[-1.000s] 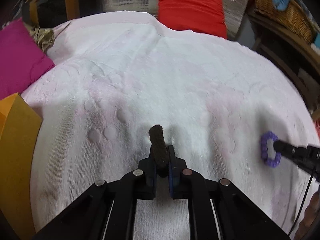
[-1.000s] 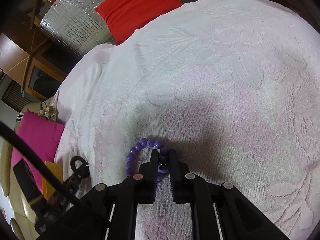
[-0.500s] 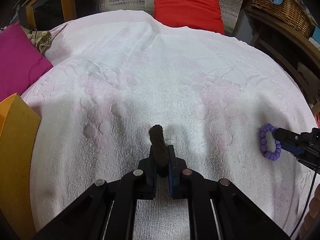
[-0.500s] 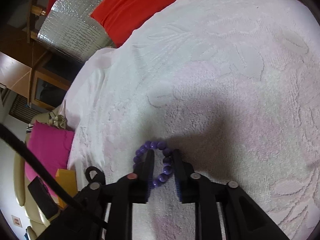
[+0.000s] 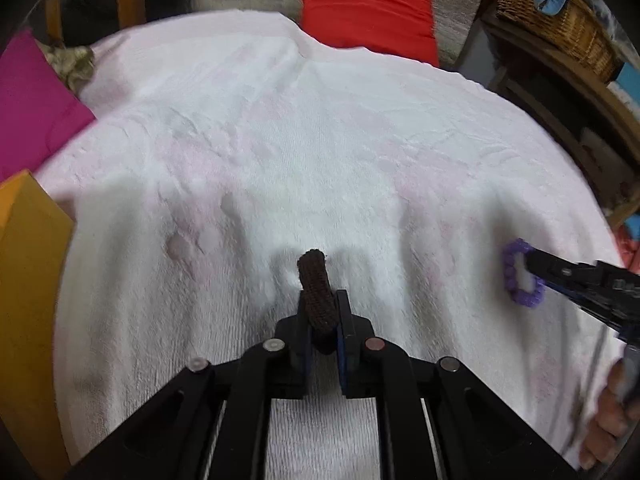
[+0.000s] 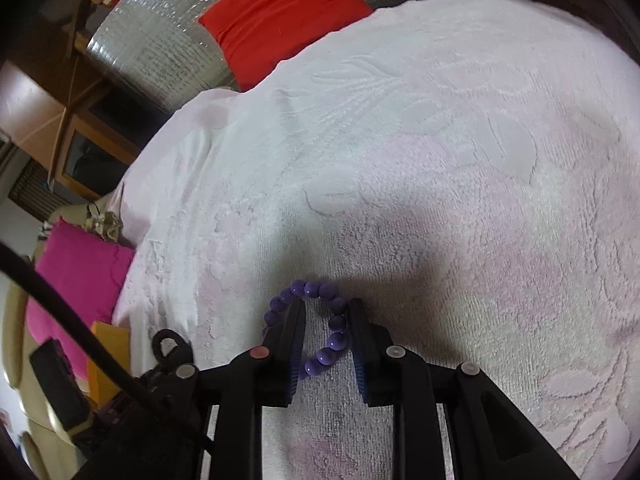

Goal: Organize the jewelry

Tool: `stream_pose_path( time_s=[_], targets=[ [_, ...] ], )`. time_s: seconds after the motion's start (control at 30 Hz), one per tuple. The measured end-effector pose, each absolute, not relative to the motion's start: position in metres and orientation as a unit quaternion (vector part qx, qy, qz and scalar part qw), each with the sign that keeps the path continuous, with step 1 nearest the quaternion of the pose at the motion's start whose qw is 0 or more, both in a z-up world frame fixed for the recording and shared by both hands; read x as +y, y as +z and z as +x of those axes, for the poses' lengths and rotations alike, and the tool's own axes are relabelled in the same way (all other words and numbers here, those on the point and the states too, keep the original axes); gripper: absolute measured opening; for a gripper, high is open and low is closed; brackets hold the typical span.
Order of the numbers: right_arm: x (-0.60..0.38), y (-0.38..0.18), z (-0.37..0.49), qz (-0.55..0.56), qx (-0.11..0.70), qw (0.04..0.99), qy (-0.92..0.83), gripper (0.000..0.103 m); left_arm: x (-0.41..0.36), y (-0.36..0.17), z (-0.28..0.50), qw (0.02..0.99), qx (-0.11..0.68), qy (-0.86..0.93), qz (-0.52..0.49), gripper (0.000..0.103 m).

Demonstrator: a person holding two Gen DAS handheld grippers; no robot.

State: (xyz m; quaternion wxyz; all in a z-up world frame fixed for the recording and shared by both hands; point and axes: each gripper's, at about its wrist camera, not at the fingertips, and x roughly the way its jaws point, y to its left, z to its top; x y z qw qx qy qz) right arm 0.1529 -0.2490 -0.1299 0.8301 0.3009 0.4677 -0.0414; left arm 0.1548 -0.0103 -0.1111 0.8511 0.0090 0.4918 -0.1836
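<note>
Bracelet of round purple beads [image 6: 334,322] lies on the white towelling bed cover [image 6: 440,184] between the right hand-held gripper's [image 6: 326,344] narrowly parted jaws, seemingly set down for sorting, while the left hand-held gripper [image 5: 322,320] pinches a dark brown braided band [image 5: 316,280].

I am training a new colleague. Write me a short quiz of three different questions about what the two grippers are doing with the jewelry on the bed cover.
1. True or false: the left gripper is shut on a dark brown woven band.
2. What lies between the fingers of the right gripper?
A. a purple bead bracelet
B. a gold ring
C. nothing
3. Fill in: the bracelet rests on the pale ____ cover.

Key
1. True.
2. A: the purple bead bracelet lies there on the cover, and the jaws stand apart around one side of it, not pressing.
3. Pink.
</note>
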Motion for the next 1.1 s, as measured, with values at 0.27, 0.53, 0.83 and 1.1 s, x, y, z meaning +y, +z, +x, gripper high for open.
stream_pose_path(
  time_s=[0.27, 0.53, 0.83, 1.1],
  targets=[
    [-0.256, -0.132, 0.152, 0.326, 0.465, 0.822, -0.041, 0.026, 0.032, -0.091, 0.146, 0.858, 0.465, -0.217, -0.012, 0.070],
    [-0.255, -0.132, 0.152, 0.325, 0.464, 0.823, -0.044, 0.026, 0.030, -0.097, 0.158, 0.859, 0.474, -0.192, -0.005, 0.070],
    [-0.253, -0.132, 0.152, 0.322, 0.463, 0.825, -0.046, 0.026, 0.011, -0.104, 0.155, 0.866, 0.466, -0.177, 0.026, 0.055],
    [-0.249, -0.129, 0.152, 0.304, 0.464, 0.831, -0.047, 0.026, 0.000, -0.102, 0.150, 0.859, 0.464, -0.214, 0.042, 0.013]
  ],
)
